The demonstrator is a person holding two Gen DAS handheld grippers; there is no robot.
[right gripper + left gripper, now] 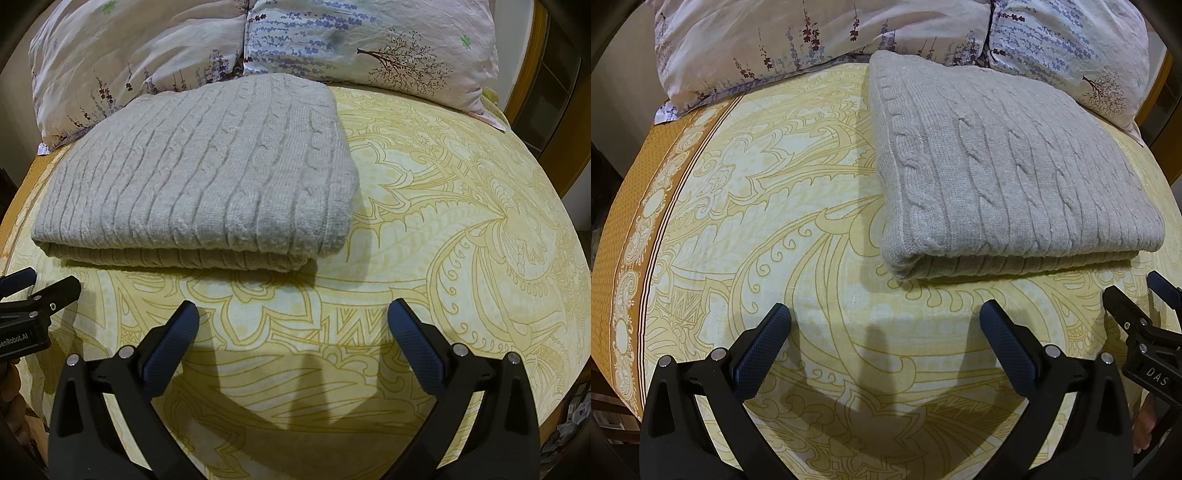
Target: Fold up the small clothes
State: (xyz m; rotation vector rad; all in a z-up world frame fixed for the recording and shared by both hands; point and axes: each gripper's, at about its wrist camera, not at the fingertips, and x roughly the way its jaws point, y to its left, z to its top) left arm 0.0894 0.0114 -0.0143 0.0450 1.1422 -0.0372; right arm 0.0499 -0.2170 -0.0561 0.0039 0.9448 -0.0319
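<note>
The grey knit sweater [1004,166] lies folded flat on the bed [757,229], its doubled edge facing both claws and its long side running across the frame. In the left wrist view it fills the upper right; in the right wrist view, the upper left [207,166]. So it sits between the two, ahead of each. The left claw [886,321] and right claw [293,319] both stand apart, empty, equally near. Pillows [332,40] lie beyond.

Sweater [1008,166]: pale grey, cable-knit ribbing. Bedsheet [775,229]: cream ground, yellow paisley linework, mustard border band with white medallions. Pillows [369,44]: white, printed with purple lavender sprigs and a brown tree. Left gripper [886,314] pads: dark blue on black.
</note>
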